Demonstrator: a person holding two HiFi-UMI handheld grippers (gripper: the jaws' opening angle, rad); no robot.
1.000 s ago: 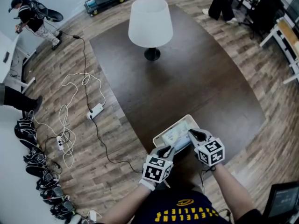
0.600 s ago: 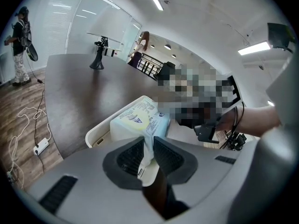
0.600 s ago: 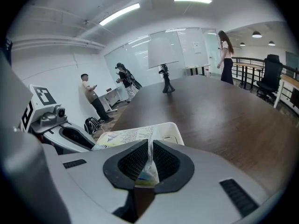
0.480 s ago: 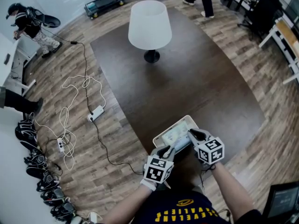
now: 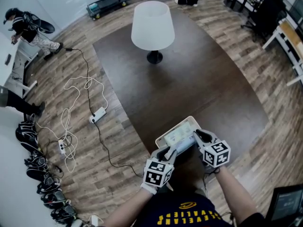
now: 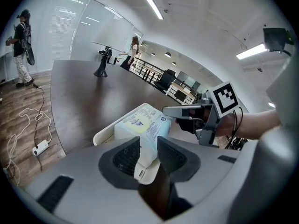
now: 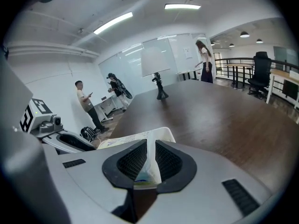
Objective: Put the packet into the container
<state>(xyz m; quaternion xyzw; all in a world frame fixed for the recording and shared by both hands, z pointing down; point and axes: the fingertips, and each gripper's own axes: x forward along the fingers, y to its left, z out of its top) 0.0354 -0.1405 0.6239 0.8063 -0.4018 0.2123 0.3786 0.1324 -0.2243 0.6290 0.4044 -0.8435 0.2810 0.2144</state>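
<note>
Since a second ago the left gripper (image 5: 166, 152) has drawn back a little toward the person, and the right gripper (image 5: 200, 136) has slid slightly outward.

Ahead of both sets of jaws stretches a dark wooden table (image 5: 203, 84), broad, smooth and round-cornered. At its far end, well beyond the jaws, stands a lamp (image 5: 152, 25) with a white tapered shade on a dark round foot.

Just in front of the jaws sits the container (image 5: 189, 121), a shallow white rectangular tray with rounded corners. The packet (image 5: 180, 137) lies low over it, a soft, glossy plastic pouch, pale with yellow and blue print, puffed in the middle and flat at its sealed ends. Its long axis runs from one gripper to the other, along the container's long side, printed face up.

The left gripper's jaws are opening, with the packet's near flat end between their ribbed black pads. The right gripper's jaws pinch the thin crimped seal at the opposite end.
</note>
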